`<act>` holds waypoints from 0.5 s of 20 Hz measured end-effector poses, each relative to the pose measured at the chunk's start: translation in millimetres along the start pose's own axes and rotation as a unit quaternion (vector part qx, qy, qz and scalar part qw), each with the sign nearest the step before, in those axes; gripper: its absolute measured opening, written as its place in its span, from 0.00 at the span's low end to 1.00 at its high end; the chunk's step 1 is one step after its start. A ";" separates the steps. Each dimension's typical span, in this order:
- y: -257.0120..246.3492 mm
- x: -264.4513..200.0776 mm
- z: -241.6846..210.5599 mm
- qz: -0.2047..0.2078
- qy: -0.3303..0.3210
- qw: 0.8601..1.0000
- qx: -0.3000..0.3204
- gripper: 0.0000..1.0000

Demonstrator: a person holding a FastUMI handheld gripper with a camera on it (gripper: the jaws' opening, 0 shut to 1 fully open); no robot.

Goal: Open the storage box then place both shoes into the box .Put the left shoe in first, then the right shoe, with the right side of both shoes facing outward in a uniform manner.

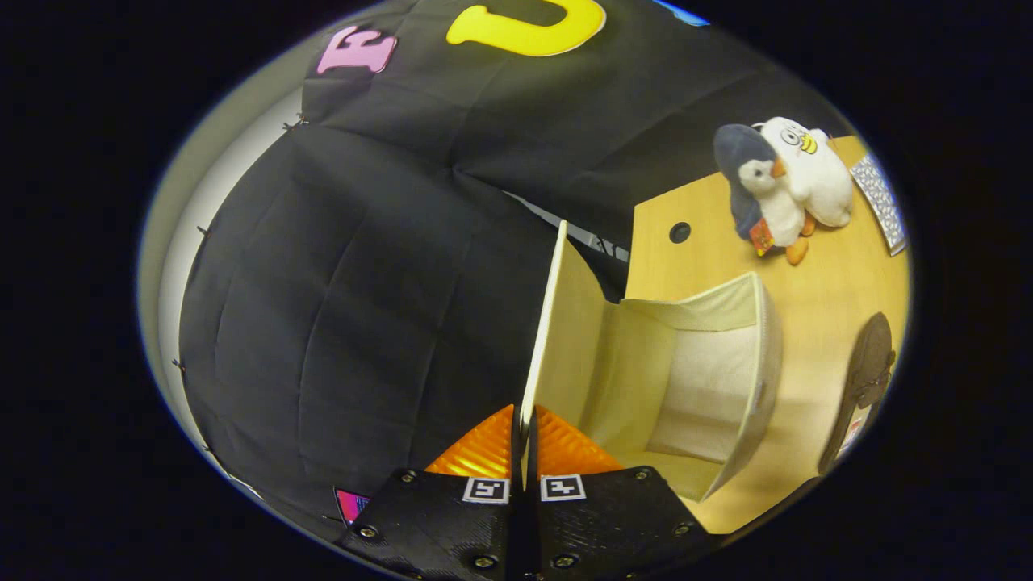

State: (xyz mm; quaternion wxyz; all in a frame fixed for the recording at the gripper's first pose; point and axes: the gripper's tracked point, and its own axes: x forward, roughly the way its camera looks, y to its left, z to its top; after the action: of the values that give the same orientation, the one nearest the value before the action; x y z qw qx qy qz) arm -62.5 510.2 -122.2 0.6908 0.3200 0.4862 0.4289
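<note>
Storage box (pixel 710 379) sits on the counter (pixel 815 266), open side showing, its lid (pixel 557 323) swung up edge-on and pinched at its free edge between the tongs (pixel 524 440), which are clamped on it. Risks: the thin edge slipping out so the lid drops shut; pulling further could drag or tip the light box. One shoe (pixel 863 387) lies just beside the box, near the plush toys (pixel 783 186).
</note>
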 end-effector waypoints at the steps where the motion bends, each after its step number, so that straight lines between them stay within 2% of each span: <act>1: 12.7 14.7 -1.1 0.000 0.005 1.000 -0.003 0.00; 3: 39.7 44.1 -8.7 0.005 0.019 1.000 0.007 0.00; 6: 51.6 102.7 -23.7 -0.004 0.038 0.999 -0.001 0.00; 10: 65.2 162.8 -53.3 -0.031 0.058 0.998 -0.005 0.00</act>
State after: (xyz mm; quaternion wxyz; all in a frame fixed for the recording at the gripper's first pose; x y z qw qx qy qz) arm -105.3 686.6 -148.1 0.6760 0.2760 0.5327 0.4279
